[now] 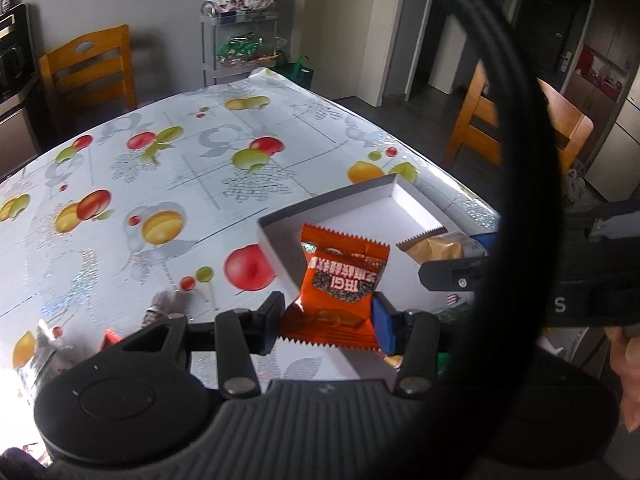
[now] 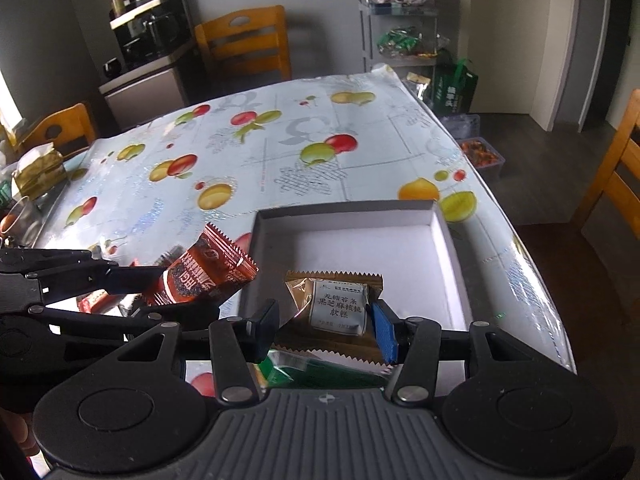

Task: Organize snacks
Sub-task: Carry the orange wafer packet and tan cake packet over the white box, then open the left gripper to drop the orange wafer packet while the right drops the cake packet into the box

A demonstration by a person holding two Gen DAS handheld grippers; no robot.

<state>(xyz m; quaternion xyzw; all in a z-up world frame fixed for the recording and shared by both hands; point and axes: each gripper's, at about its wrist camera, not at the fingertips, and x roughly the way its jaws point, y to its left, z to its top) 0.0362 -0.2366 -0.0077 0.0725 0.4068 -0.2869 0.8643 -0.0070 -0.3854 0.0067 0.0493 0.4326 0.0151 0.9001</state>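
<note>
A table (image 2: 280,148) under a glossy fruit-print cloth carries a shallow white box (image 2: 452,248) near its right edge (more packets (image 2: 96,300) lie left of it).

The surface (image 2: 280,152) wears a shiny white cloth with red, green and yellow fruit and thin grey lines. The box (image 2: 344,214) is white inside and grey on its walls. One snack packet (image 1: 340,280) is bright orange with a dark speckled patch and white letters. The other snack packet (image 2: 336,304) is golden brown with a pale grey label and dark letters. A green packet (image 2: 320,374) lies low in the right wrist view. The left tongs (image 1: 326,318) are black, with one blue pad (image 1: 382,324). The right tongs (image 2: 324,328) are black too, with a blue pad (image 2: 384,330). The chairs (image 2: 248,40) are orange-brown wood. The wall (image 2: 320,8) is grey. The floor (image 2: 540,160) is dark.
</note>
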